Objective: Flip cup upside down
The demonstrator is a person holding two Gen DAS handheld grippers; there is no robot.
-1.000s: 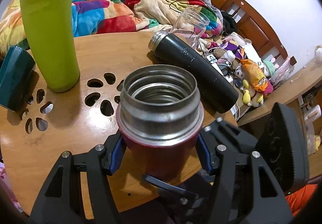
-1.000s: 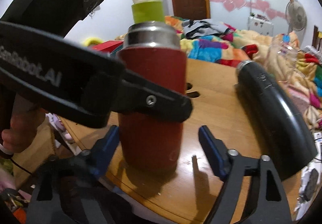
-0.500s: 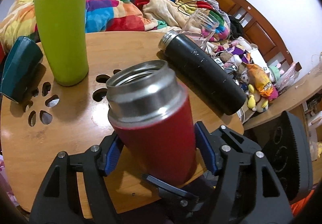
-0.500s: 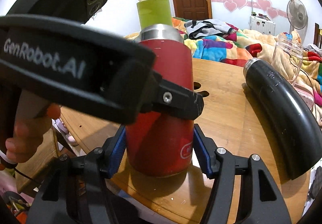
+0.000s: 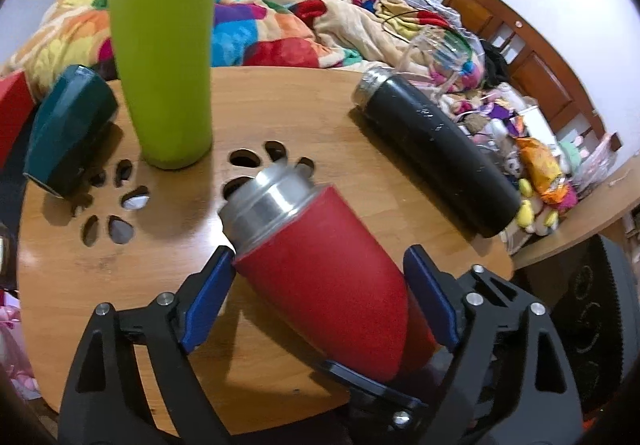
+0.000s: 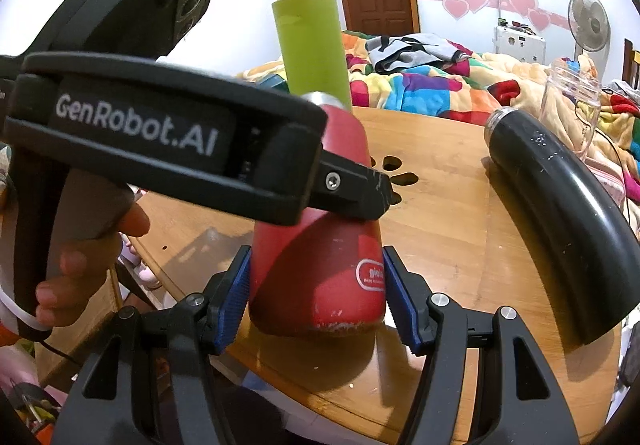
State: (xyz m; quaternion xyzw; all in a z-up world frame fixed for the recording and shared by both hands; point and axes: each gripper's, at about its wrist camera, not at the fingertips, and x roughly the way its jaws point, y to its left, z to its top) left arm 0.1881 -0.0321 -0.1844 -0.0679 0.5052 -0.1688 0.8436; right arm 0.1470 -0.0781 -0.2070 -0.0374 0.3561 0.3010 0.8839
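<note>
Round wooden table (image 5: 392, 117) underneath, the red cup (image 5: 320, 269) tilts between the blue pads of both the left gripper (image 5: 320, 297) and right gripper (image 6: 316, 297), each clamped on — best let one release before the roll finishes.

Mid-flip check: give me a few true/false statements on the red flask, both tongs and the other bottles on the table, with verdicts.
1. The red steel-necked flask stands upright. False: it is tilted, its mouth leaning toward the tall lime-green bottle.
2. The right tongs have blue pads on both sides of the flask's base. True.
3. The left tongs are far from the flask. False: their blue pads bracket its body.
4. The black cylindrical flask lies on its side on the round wooden table. True.
5. The lime-green bottle has tipped over. False: it stands upright.
6. A dark teal cup lies on its side near the table's left edge. True.
</note>
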